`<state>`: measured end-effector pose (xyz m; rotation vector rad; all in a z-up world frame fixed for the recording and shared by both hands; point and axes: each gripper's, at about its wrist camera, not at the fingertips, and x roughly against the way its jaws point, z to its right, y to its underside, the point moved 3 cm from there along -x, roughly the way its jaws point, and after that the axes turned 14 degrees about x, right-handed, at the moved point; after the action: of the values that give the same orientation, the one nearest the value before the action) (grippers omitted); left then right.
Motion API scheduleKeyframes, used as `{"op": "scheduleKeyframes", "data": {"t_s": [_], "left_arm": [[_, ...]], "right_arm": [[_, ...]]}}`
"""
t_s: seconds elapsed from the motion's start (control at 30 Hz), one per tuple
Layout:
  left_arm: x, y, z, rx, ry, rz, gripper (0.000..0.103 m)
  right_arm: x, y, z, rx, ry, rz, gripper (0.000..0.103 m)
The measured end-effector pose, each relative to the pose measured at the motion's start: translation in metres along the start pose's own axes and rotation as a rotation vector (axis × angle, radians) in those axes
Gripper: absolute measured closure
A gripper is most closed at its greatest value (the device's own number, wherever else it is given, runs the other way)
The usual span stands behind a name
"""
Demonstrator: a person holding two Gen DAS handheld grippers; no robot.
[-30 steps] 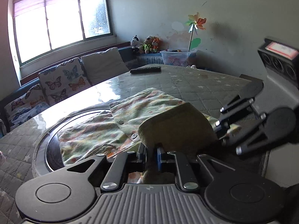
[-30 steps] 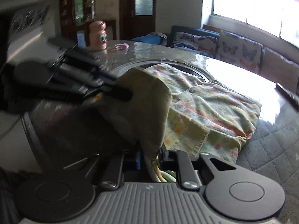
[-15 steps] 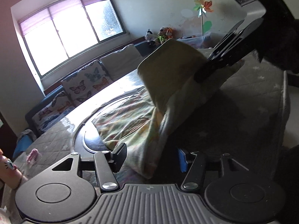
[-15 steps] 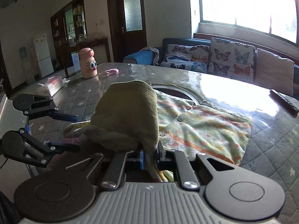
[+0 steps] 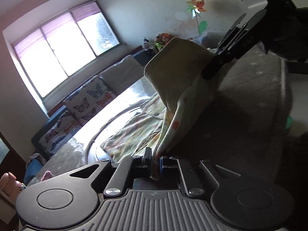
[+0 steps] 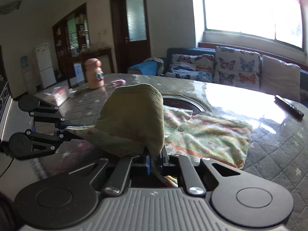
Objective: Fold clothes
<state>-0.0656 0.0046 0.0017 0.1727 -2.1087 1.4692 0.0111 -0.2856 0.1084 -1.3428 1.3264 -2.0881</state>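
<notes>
The left gripper point(image 5: 155, 162) is seen clamped on the lower edge of the floral garment point(image 6: 204, 136); the right gripper point(image 6: 155, 161) is clamped on the same garment at its olive ribbed cuff point(image 6: 134, 119). The pinched part is held raised between the two tools, while the rest is spread flat on the table point(image 6: 279, 154) toward 1 o'clock in the right wrist view. In that view the raised olive fold blocks the table centre, and the left tool is seen at 9 o'clock with cloth caught at its tips.

Other items on the table are noted: a pink bottle point(image 6: 94, 73) at 11 o'clock, a tissue pack point(image 6: 59, 94) near it at 10 o'clock, a small pink object point(image 6: 118, 81) beside the bottle, and a dark remote point(image 6: 288, 106) at 2 o'clock, well apart from the garment.

The table is covered by a grey quilted star-print mat, with a dark round inset point(image 6: 182, 103) partly under the garment. A sofa with butterfly cushions point(image 6: 236, 65) is placed below a bright window point(image 6: 250, 9). A dark door point(image 6: 132, 27), shelving and a white fridge point(image 6: 45, 65) are recorded at 11 to 9 o'clock. Plush toys point(image 5: 160, 39) and a paper pinwheel point(image 5: 196, 6) are seen against the wall in the left wrist view.
</notes>
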Motion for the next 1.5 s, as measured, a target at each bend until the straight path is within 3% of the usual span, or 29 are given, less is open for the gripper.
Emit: {"op": "scheduleKeyframes", "data": {"t_s": [0.2,0.4,0.63,0.83,1.0,1.13,1.27,1.5], "left_arm": [[0.049,0.000,0.006,0.064,0.116,-0.045,0.094],[0.031,-0.014,-0.020,0.185,0.096,-0.037,0.094],[-0.019,-0.036,-0.063,0.315,0.064,-0.040,0.094],[-0.068,-0.033,-0.106,0.433,0.025,-0.115,0.095],[-0.104,-0.017,-0.124,0.510,0.000,-0.204,0.094],[-0.112,-0.009,-0.126,0.530,-0.020,-0.227,0.094],[-0.113,-0.007,-0.126,0.543,-0.034,-0.233,0.094],[-0.116,-0.009,-0.127,0.549,-0.057,-0.231,0.094]], "right_arm": [[0.026,-0.007,-0.012,0.049,-0.043,0.003,0.095],[0.027,-0.019,-0.009,0.065,-0.054,-0.005,0.095],[-0.025,-0.048,0.027,0.065,-0.031,-0.038,0.095],[-0.096,-0.062,0.051,0.049,-0.030,-0.106,0.095],[-0.146,-0.052,0.059,-0.009,-0.003,-0.132,0.094],[-0.163,-0.037,0.059,-0.041,0.033,-0.111,0.084],[-0.148,-0.021,0.063,-0.078,0.076,-0.071,0.066],[-0.104,0.012,0.085,-0.165,0.194,-0.084,0.058]]}}
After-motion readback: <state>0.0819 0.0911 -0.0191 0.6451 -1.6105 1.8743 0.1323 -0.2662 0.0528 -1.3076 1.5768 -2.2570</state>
